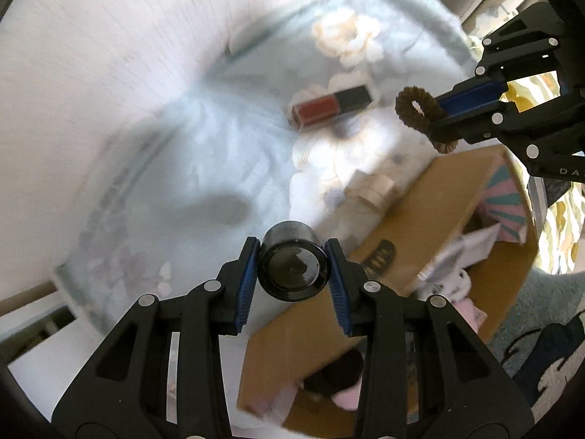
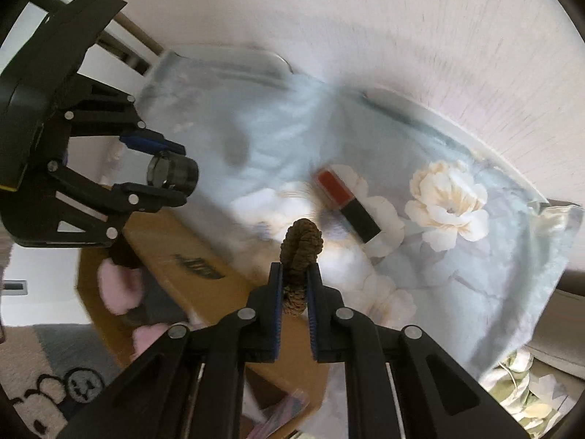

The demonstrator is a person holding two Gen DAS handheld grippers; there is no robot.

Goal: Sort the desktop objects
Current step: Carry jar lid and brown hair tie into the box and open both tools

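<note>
My left gripper [image 1: 292, 252] is shut on a small black cylindrical jar [image 1: 291, 270] and holds it in the air above the near edge of a cardboard box [image 1: 431, 197]. The jar also shows in the right wrist view [image 2: 173, 175]. My right gripper [image 2: 294, 274] is shut on a brown fuzzy hair tie [image 2: 299, 245], held up over the box edge; the hair tie also shows in the left wrist view [image 1: 420, 113]. A red and black rectangular case [image 1: 331, 107] lies on the floral cloth [image 2: 446, 197].
The open cardboard box [image 2: 190, 256] holds pink, white and dark items. A small cream block [image 1: 376, 188] lies on the cloth beside the box. A white wall rises behind the cloth. A grey patterned rug [image 2: 55, 373] lies below the box.
</note>
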